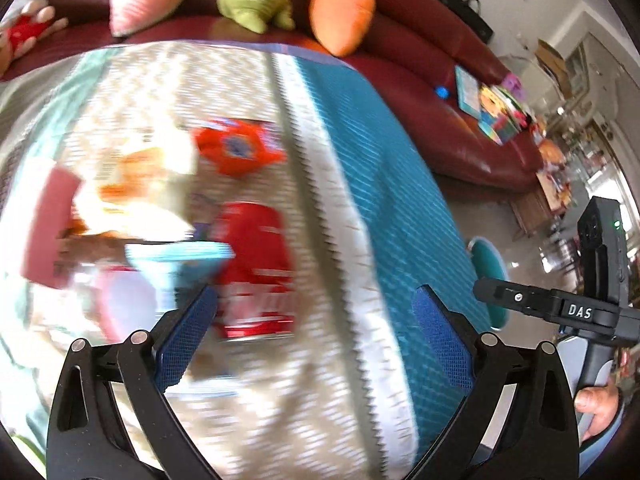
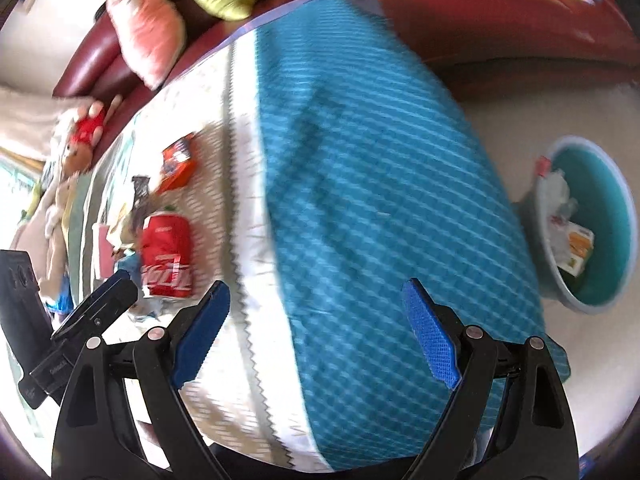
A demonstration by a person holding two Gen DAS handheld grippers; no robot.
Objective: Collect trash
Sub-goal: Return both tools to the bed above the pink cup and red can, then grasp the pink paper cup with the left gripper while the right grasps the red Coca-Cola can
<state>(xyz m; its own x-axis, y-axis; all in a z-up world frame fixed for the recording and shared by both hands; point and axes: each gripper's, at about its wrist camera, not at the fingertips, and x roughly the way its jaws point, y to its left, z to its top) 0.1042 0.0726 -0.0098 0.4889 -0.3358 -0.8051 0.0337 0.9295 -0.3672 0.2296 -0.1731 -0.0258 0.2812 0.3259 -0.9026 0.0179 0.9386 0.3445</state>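
The red can [image 1: 256, 272] lies on its side just ahead of the left gripper [image 1: 316, 336], nearer it than the right gripper [image 2: 316, 332]; both stand wide apart, empty

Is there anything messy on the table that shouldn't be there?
Yes. A red soda can lies on its side on the tablecloth, beside an orange wrapper and other litter. Some trash is already in the teal bin.

sofa [image 1: 460, 136] | carrot plush [image 1: 340, 12] | pink pillow [image 2: 148, 32] | books [image 1: 496, 108]
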